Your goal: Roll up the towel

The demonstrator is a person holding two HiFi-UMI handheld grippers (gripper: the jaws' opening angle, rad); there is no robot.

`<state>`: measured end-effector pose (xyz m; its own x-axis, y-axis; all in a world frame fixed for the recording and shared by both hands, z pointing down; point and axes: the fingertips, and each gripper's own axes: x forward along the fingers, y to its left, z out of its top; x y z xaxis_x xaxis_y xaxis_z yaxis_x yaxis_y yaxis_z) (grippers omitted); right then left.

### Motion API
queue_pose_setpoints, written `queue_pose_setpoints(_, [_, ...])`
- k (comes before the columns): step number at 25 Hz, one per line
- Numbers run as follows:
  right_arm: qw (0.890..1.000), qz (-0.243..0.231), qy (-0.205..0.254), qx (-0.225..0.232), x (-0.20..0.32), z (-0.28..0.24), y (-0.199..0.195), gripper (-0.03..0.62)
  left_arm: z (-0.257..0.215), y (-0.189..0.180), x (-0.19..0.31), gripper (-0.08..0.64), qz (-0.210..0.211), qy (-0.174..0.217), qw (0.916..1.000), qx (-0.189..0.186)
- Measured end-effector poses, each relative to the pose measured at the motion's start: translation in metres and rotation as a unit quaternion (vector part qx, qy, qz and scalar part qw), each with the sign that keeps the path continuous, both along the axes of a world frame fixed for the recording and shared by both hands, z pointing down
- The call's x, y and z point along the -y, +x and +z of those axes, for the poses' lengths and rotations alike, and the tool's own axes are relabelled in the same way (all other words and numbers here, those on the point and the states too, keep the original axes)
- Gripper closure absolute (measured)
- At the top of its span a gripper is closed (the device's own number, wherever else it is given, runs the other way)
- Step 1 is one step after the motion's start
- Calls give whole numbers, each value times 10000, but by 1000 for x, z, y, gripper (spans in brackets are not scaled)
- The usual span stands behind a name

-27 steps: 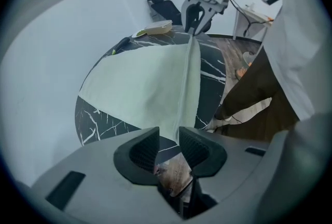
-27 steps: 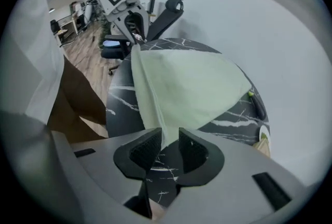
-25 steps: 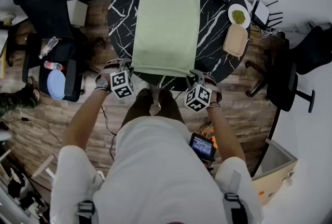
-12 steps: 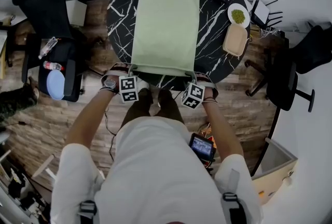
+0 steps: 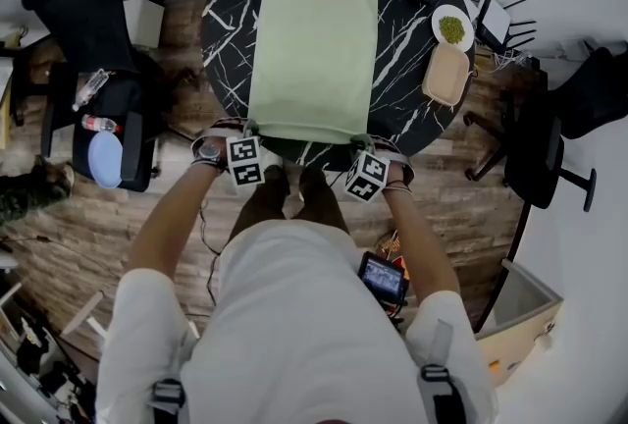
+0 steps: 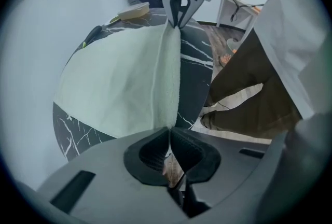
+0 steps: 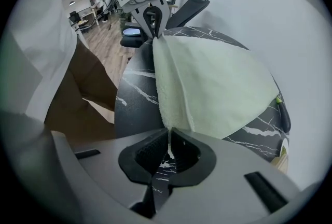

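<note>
Towel (image 5: 312,29) near edge pinched — left gripper (image 6: 169,134) and right gripper (image 7: 169,135) jaws just closed on it.

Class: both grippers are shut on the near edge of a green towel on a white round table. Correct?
No: the table is black, per the head view. Left gripper and right gripper, jaws just closed, pinch the towel at its near edge.

Office with black swivel chairs (image 5: 542,157)
</note>
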<state>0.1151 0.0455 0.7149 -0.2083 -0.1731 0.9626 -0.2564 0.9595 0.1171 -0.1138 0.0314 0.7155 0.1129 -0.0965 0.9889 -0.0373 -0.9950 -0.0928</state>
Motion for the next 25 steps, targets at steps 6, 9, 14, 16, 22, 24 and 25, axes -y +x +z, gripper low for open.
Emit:
queue_pose_setpoints(6, [9999, -31, -113, -57, -14, -4, 0, 584, -2, -2, -17, 549, 188, -39, 9998, -82])
queue_pose_setpoints(9, [9997, -39, -229, -25, -28, -5, -1, 584, -3, -2, -32, 549, 296, -83, 9994, -126])
queue_pose_setpoints(14, [9976, -190, -660, 3, -68, -10, -2, 584, -6, -4, -71, 549, 554, -325, 9978, -191])
queue_pose_setpoints(16, [9973, -227, -703, 49, -77, -14, -2, 584, -7, -5, -80, 549, 649, -362, 9970, -223])
queue_pose_setpoints(22, [9985, 167, -475, 200, -42, -23, 1, 584, -14, -2, -49, 549, 443, -138, 9985, -279])
queue_pose_setpoints(24, [9983, 332, -401, 246, -22, -26, 4, 584, -17, 1, -30, 549, 374, -25, 9989, -289])
queue_pose_setpoints(25, [9982, 403, -365, 249, -13, -27, 5, 584, -18, 2, -21, 549, 340, 18, 9990, -284])
